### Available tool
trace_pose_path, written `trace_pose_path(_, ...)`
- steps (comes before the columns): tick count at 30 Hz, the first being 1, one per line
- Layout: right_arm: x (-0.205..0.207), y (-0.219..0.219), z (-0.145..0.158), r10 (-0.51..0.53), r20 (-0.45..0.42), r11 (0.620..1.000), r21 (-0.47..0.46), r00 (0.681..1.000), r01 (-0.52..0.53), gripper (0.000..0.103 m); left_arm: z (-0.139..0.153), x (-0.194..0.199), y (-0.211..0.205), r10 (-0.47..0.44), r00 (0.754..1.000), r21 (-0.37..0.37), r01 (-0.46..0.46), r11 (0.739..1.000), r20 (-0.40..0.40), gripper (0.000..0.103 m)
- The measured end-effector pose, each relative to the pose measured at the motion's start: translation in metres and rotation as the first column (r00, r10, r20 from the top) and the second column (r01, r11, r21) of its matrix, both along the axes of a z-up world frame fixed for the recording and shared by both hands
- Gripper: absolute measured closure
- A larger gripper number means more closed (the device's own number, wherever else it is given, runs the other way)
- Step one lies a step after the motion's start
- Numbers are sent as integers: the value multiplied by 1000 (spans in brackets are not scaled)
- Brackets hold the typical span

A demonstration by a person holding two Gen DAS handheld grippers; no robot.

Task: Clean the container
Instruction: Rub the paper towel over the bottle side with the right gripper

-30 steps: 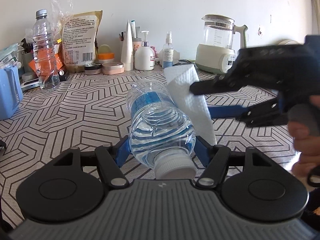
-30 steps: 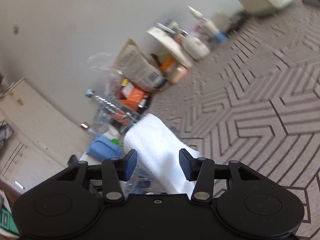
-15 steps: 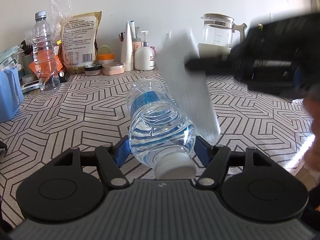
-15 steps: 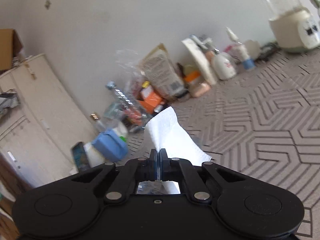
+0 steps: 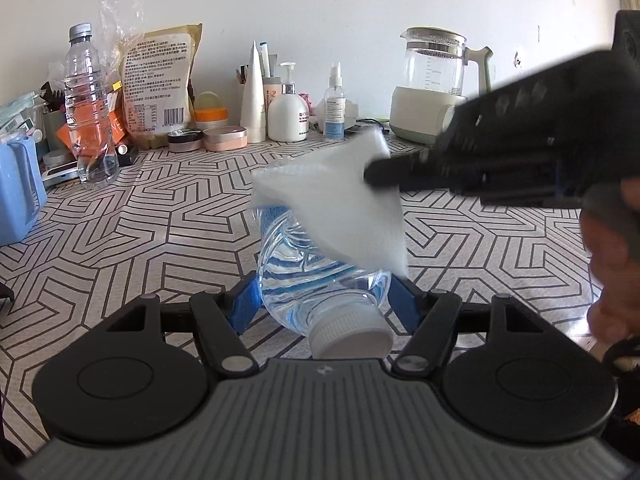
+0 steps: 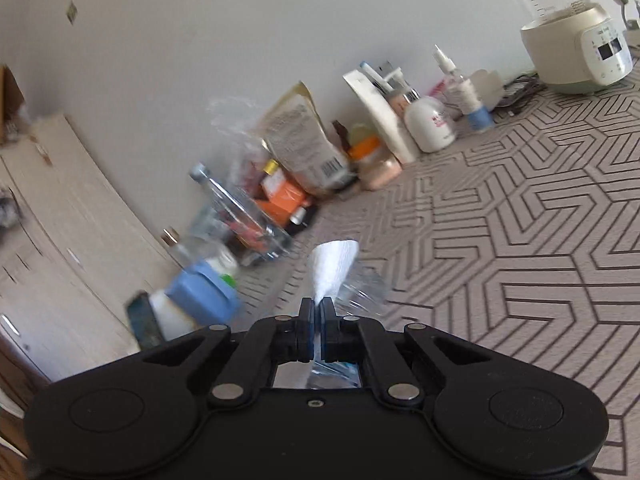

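My left gripper (image 5: 320, 304) is shut on a clear plastic water bottle (image 5: 316, 280) with a blue label and a white cap; the bottle lies along the fingers with its cap toward the camera. My right gripper (image 5: 370, 176) comes in from the right, shut on a white paper towel (image 5: 340, 208) that drapes over the bottle's far half. In the right wrist view the gripper (image 6: 316, 312) pinches the towel (image 6: 332, 268), and part of the bottle (image 6: 360, 292) shows just beyond the fingers.
The table (image 5: 140, 216) has a black-and-white geometric cover. Along the back wall stand another clear bottle (image 5: 86, 108), a food bag (image 5: 158, 84), a lotion pump (image 5: 288, 108), a spray bottle (image 5: 334, 104) and a glass kettle (image 5: 434, 84). A blue container (image 5: 18, 188) sits at left.
My right gripper shut on the paper towel, lifted it and swung it left over the bottle. The left gripper and bottle have stayed still.
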State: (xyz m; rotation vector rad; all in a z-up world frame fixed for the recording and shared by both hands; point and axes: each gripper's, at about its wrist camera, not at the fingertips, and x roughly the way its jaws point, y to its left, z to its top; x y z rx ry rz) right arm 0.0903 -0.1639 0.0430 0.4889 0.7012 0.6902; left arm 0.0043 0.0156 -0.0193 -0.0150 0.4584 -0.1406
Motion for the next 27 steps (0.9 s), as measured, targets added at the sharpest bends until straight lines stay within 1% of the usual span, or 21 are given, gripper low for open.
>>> trace_pose_path(1,-1,3,0,-13,8,999,-47,1000,13,92,0,0,0,-1,1000,0,1,1000,1,36)
trace_pose_path(2,-3,6,0,-29,23,996,-86,999,31,87,0,-1,0,-3,1000,2,3,1000,2,36)
trace_pose_path(3,-4,8,1,-45,36,993,-110,998,49,77,0,-1,0,-3,1000,3,3,1000,2,36)
trace_pose_path(4,-5,8,2,-56,49,991,-118,997,61,70,0,-1,0,-3,1000,4,3,1000,3,36)
trace_pose_path(5,-7,8,4,-57,62,992,-111,996,64,59,0,-1,0,-4,1000,4,4,1000,3,36)
trace_pose_path(6,-9,6,6,-53,70,994,-91,996,59,57,1,-1,0,-5,1000,5,5,1000,3,36)
trace_pose_path(9,-13,2,10,-23,61,999,-36,998,25,57,1,-1,1,-2,1000,1,2,1000,0,36)
trace_pose_path(11,-13,9,9,56,51,998,-38,997,-54,57,1,0,1,-1,1000,0,1,1000,0,35)
trace_pose_path(12,-10,13,5,88,30,996,-35,996,-87,57,1,0,1,-1,1000,2,1,1000,0,35)
trace_pose_path(14,-7,16,-3,92,-16,996,-6,996,-93,57,1,-1,0,1,1000,9,-1,1000,-3,35)
trace_pose_path(16,-8,16,-4,84,-7,996,4,996,-84,64,0,-1,1,2,1000,9,-2,1000,-6,35)
trace_pose_path(17,-8,14,-3,82,-4,997,10,997,-82,77,0,-1,2,2,1000,7,-2,1000,-7,35)
trace_pose_path(18,-9,12,-2,80,-5,997,17,997,-80,93,-1,-1,2,2,1000,4,-2,1000,-8,35)
trace_pose_path(22,-11,2,0,76,-2,995,61,997,-75,95,0,-2,2,-3,1000,-1,3,1000,-3,35)
trace_pose_path(25,-11,0,2,73,0,995,74,997,-72,95,1,-3,1,-4,1000,2,4,1000,-1,35)
trace_pose_path(27,-9,0,2,89,-10,993,83,996,-88,91,2,-3,1,-5,1000,0,5,1000,0,35)
